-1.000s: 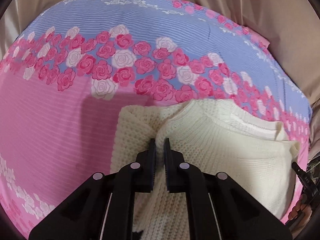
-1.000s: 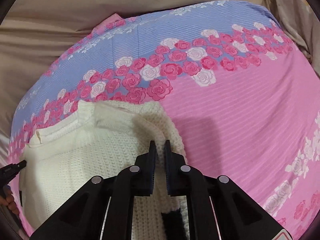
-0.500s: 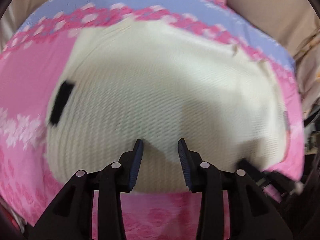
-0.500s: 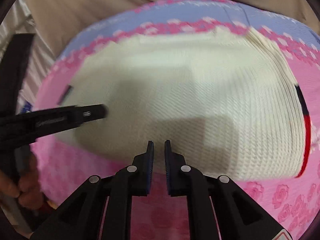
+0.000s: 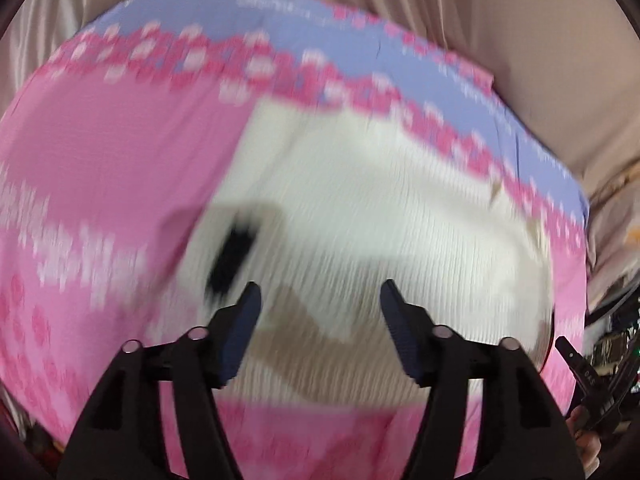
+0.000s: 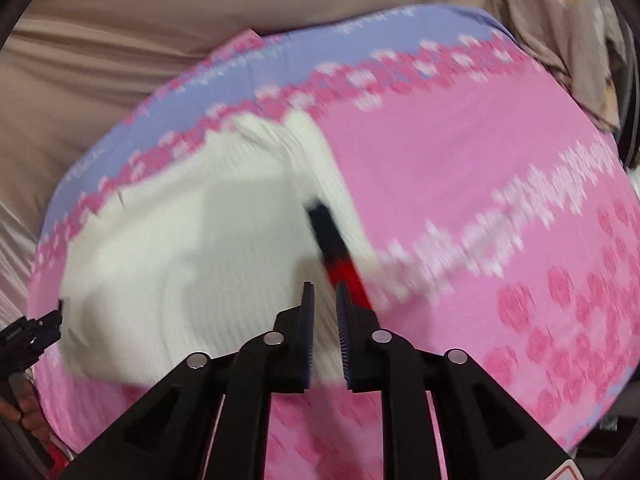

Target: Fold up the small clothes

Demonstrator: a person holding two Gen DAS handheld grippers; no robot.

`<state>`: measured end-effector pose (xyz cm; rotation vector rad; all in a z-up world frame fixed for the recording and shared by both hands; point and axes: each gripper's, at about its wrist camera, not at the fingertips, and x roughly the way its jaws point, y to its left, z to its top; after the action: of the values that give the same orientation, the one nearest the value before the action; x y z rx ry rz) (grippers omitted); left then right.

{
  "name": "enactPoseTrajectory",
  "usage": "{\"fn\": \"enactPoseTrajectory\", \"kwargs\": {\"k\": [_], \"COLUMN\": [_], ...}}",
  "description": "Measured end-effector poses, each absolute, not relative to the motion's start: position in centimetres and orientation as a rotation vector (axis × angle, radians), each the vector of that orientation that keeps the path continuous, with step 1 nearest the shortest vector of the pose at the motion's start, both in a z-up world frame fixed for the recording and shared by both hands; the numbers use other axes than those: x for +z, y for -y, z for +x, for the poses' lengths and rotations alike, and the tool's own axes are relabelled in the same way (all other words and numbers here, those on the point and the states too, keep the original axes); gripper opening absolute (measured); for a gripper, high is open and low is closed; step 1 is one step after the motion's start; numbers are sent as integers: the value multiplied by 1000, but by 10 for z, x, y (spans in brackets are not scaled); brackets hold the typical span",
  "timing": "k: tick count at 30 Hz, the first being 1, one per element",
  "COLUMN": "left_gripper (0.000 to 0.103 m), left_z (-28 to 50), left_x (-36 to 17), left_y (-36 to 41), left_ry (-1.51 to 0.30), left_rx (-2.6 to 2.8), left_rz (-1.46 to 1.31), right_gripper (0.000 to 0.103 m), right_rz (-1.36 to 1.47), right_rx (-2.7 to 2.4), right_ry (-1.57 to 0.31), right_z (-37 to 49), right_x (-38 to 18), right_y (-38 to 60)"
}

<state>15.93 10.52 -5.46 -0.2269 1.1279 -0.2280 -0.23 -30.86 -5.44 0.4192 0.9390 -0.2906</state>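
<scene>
**Both grippers off the sweater, fold laid down**

My left gripper stands wide, jaws just been opening, nothing between the pads, cream sweater lies below and ahead of the tips. My right gripper is narrow but parted, jaws also just been opening, nothing clamped; the sweater's edge with the dark-and-red stripe sits just ahead of its tips. Sweater looks folded into a rough block on the pink floral sheet, left of my right tool, ahead of my left. Frames are blurred, so edges are hard to read.

Risks, my judgement:
- knit is thick and springy, top layer could creep open with nothing pinning it
- a pad could snag loose yarn as I pull away and drag the fold crooked
- sheet is soft and humped, the block may slump toward the near edge
- the two tools are close; the other one shows at each view's edge, they could clash on the next reach

Around: beige bedding beyond the sheet, patterned cloth far right of my right tool. Nothing blocks the sweater
</scene>
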Motion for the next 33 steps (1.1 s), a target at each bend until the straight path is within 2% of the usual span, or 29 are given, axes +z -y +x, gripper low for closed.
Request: {"fn": "enactPoseTrajectory", "kwargs": {"k": [1,2,3,4,7,8,9,10,11,12,15,18,20,22,24,26,29,32,33], "left_gripper": [66,67,71,79,78,72,50,24,16,13,12,12,12,18,17,17,22,26,27], "left_z": [179,194,213,229,262,268,272,274,275,276,284,289,289,283,266,243,197,147,139], "left_x": [-54,-54,-58,-64,-88,-93,-97,-96,-95,-91,-97,-100,-98,-93,-79,-66,-57,-78,-86], "left_y": [-100,-97,-93,-91,-86,-88,-87,-85,-86,-91,-108,-103,-96,-100,-108,-107,-86,-47,-43], "left_ry": [-1117,-1107,-1099,-1102,-1141,-1151,-1152,-1140,-1125,-1115,-1128,-1114,-1113,-1118,-1096,-1074,-1073,-1148,-1167], "left_rx": [-233,-231,-207,-186,-130,-141,-144,-140,-161,-180,-196,-197,-180,-179,-174,-188,-239,-312,-311], "left_rz": [-217,-202,-175,-156,-164,-177,-159,-111,-100,-108,-156,-126,-94,-121,-161,-169,-146,-48,-19], "right_gripper": [38,50,57,59,61,52,9,9,7,7,7,7,9,11,20,20,20,6,6], "right_rz": [406,389,361,328,260,260,284,309,314,293,340,488,476,453,415,395,327,257,255], "right_rx": [-285,-282,-285,-301,-394,-399,-362,-319,-292,-285,-373,-408,-406,-399,-362,-256,-81,18,1], "right_ry": [-936,-935,-935,-937,-968,-983,-1016,-1034,-1006,-948,-904,-994,-974,-921,-858,-854,-946,-1041,-1052], "right_z": [17,34,54,70,115,122,132,137,139,136,129,128,124,111,89,69,45,24,19], "right_x": [-51,-49,-48,-48,-64,-69,-74,-74,-68,-55,-51,-92,-82,-55,-35,-30,-50,-86,-92], "right_y": [307,306,304,300,302,301,298,296,293,291,320,355,349,327,298,261,192,151,155]}}
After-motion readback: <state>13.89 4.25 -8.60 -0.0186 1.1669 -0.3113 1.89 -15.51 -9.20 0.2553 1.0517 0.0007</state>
